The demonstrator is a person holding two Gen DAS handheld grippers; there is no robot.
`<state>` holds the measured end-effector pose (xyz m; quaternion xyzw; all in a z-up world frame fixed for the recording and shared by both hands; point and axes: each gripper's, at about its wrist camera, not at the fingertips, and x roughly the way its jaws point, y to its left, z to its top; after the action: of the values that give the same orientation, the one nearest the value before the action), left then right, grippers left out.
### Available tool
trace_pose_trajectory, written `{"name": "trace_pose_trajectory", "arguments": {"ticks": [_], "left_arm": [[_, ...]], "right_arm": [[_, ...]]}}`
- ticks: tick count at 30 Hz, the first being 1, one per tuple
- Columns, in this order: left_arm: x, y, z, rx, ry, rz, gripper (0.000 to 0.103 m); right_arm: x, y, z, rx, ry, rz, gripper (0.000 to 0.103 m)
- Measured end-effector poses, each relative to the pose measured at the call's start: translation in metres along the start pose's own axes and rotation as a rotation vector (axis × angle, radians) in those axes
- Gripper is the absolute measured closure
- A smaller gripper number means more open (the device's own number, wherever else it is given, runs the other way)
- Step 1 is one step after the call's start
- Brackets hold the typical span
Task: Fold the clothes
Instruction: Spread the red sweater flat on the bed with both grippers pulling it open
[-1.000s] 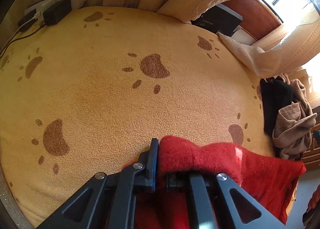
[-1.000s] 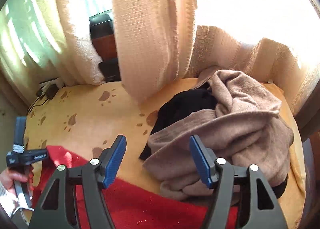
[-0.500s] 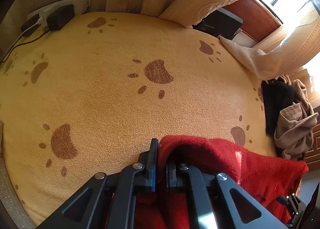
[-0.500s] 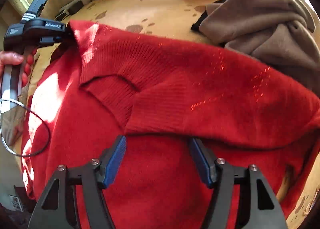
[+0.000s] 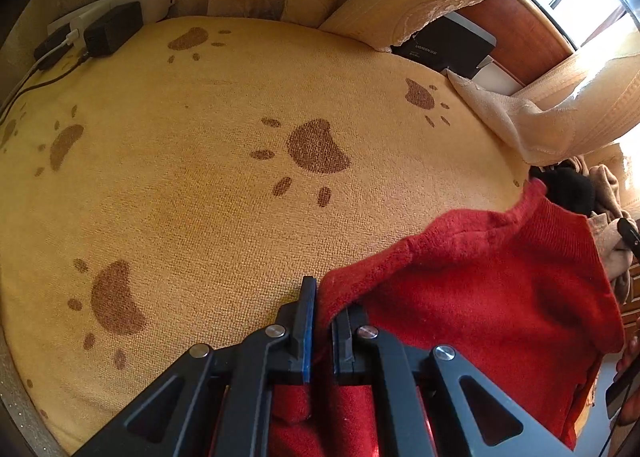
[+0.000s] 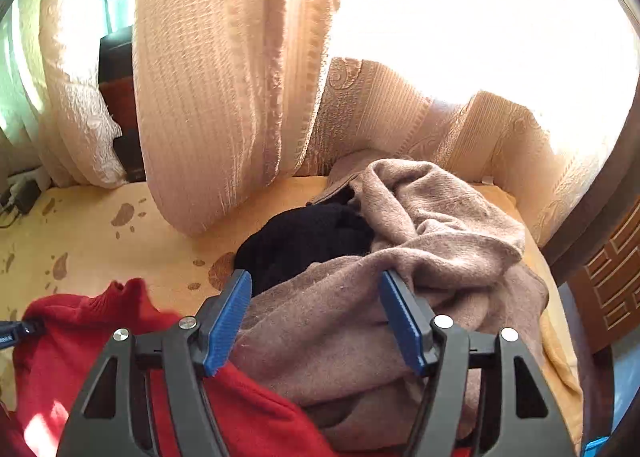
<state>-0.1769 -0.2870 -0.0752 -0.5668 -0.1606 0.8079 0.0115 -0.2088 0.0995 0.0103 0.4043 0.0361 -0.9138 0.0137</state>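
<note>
The red knitted sweater lies crumpled at the near right of the yellow paw-print bed cover, its ribbed edge bunched up and sunlit. The left gripper is nearly closed, pinching a fold of it. The right gripper stands wide and empty above a brown garment and a black garment heaped further right.

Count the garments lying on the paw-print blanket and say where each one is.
3. The red sweater is nearest, pinched at its edge by the left gripper. The black garment and the tan garment are heaped together beyond it. More may be hidden in that heap.
</note>
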Motion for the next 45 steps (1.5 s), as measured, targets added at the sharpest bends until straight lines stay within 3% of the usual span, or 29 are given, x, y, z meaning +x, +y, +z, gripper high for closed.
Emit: {"name": "trace_pose_trajectory", "arguments": {"ticks": [8, 11, 15, 18, 21, 24, 27, 30, 35, 40, 42, 43, 45], "left_arm": [[-0.015, 0.01, -0.007, 0.113, -0.007, 0.03, 0.093], [-0.024, 0.017, -0.009, 0.108, -0.011, 0.029, 0.093], [-0.036, 0.023, -0.011, 0.085, -0.021, 0.037, 0.093], [-0.05, 0.029, -0.013, 0.1, -0.039, 0.068, 0.093], [-0.06, 0.029, -0.021, 0.1, -0.046, 0.082, 0.093], [-0.071, 0.029, -0.031, 0.116, -0.055, 0.104, 0.093], [-0.081, 0.037, -0.041, 0.131, -0.059, 0.13, 0.093], [-0.092, 0.051, -0.055, 0.104, -0.066, 0.15, 0.093], [-0.106, 0.061, -0.063, -0.008, -0.1, 0.166, 0.092], [-0.092, 0.0, -0.068, 0.025, -0.137, 0.209, 0.092], [-0.08, -0.03, -0.068, 0.048, -0.148, 0.22, 0.092], [-0.075, -0.044, -0.068, 0.061, -0.152, 0.222, 0.092], [-0.071, -0.062, -0.074, 0.074, -0.162, 0.224, 0.092]], "right_arm": [[-0.046, 0.008, -0.046, -0.036, -0.005, 0.061, 0.032], [-0.058, 0.015, -0.069, -0.03, 0.032, 0.159, 0.032], [-0.043, 0.03, -0.099, -0.032, 0.137, 0.265, 0.032], [-0.016, 0.022, -0.102, 0.0, 0.174, 0.2, 0.032], [0.01, -0.005, -0.076, 0.058, 0.125, 0.09, 0.032], [0.03, -0.025, -0.051, 0.11, 0.135, 0.112, 0.032], [0.034, -0.02, -0.05, 0.033, 0.177, 0.123, 0.032], [0.009, -0.018, -0.06, -0.03, 0.156, 0.164, 0.032], [-0.069, -0.06, -0.096, 0.046, 0.069, 0.213, 0.022], [-0.127, -0.132, -0.157, 0.079, 0.134, 0.13, 0.023], [-0.145, -0.165, -0.188, 0.097, 0.195, 0.095, 0.029], [-0.152, -0.178, -0.202, 0.105, 0.224, 0.07, 0.039], [-0.169, -0.194, -0.228, 0.115, 0.257, 0.046, 0.043]]}}
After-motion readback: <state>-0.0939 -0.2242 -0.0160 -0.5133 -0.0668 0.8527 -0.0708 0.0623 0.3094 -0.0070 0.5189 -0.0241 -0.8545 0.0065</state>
